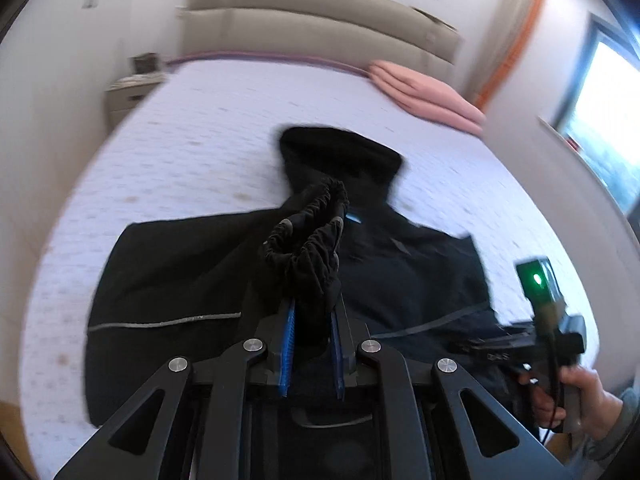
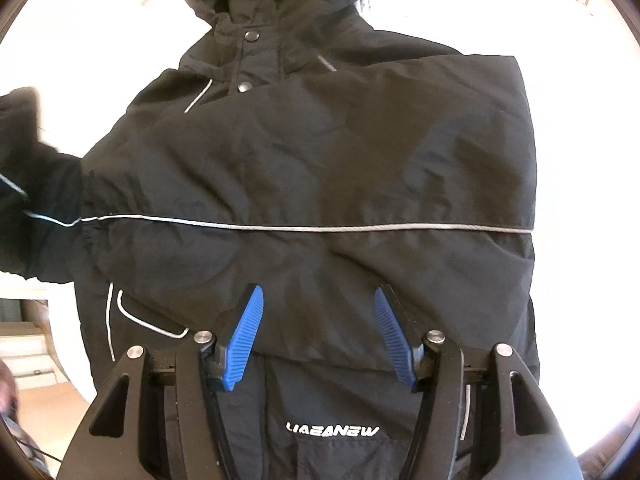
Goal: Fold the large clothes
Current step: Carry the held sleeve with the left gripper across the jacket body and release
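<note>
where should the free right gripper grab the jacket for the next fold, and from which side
Probably the jacket's bottom hem, just ahead of the open right gripper. Come straight down from above: the body lies flat on the bed, and that hem is a thick edge the jaws can pinch. The left gripper already holds the sleeve cuff.

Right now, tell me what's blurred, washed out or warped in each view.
Left wrist view: motion blur smears the bed, headboard and jacket; the window glares; the room's edges curve with the lens. Right wrist view: the jacket is fairly sharp, the bed around it blown out white, and the sleeve at left is smeared.
</note>
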`<act>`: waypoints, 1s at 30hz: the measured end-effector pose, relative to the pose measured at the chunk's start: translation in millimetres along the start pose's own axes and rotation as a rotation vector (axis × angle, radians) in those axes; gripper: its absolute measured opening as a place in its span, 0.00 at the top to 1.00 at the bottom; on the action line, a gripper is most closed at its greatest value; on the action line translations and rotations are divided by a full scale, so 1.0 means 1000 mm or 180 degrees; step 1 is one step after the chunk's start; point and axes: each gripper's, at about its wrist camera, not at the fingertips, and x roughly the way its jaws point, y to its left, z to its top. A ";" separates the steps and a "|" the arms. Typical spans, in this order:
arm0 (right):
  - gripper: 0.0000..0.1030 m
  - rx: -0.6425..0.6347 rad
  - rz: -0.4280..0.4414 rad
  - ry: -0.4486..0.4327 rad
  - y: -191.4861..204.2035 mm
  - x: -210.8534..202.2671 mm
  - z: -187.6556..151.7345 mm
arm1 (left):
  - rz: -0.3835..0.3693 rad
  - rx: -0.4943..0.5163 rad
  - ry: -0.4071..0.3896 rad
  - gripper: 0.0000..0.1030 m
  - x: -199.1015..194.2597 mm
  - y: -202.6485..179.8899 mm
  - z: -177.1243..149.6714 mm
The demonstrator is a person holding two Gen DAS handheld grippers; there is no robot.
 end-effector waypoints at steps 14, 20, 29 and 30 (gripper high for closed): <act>0.40 0.0130 0.0269 0.0002 -0.003 0.004 -0.003 | -0.0617 -0.0212 0.0924 0.44 0.117 -0.050 -0.064; 0.38 0.0117 0.0757 -0.0098 0.023 -0.010 0.012 | -0.0579 -0.0223 0.0918 0.42 0.083 -0.041 -0.066; 0.37 0.0082 0.1138 0.0028 0.080 0.023 0.028 | -0.0207 -0.0481 0.0648 0.40 0.039 0.012 -0.060; 0.37 0.0107 0.1166 0.0051 0.082 0.030 0.029 | -0.0172 -0.0503 0.0612 0.40 0.035 0.017 -0.059</act>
